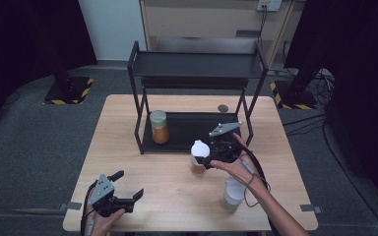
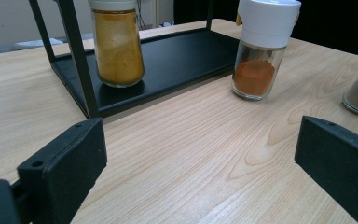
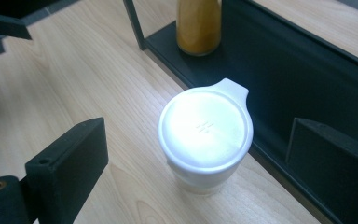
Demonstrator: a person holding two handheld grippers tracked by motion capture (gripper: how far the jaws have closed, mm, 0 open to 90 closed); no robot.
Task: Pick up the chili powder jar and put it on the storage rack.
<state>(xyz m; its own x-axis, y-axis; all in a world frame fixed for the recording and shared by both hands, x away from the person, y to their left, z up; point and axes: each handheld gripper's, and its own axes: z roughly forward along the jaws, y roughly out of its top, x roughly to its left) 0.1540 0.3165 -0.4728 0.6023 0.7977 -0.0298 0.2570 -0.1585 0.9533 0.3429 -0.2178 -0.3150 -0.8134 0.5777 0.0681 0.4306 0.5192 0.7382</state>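
Right gripper, jaws spread wide, poised over the white-capped spice jar.
We log the jar standing on the table just before the black rack (yellow jar on its lower shelf); left gripper wide open, well off.

Dim room, bright tabletop, one badly blown-out lid

The high view was pretty murky: corners fell off to near black, only the wooden table caught decent overhead light, and shadows under things stayed soft and short. The right gripper view had harsh glare on the white jar lid, washing out its detail, and its near black jaws were blurry. The left gripper view was evenly lit, sharp on the wood grain, soft at the near jaws.
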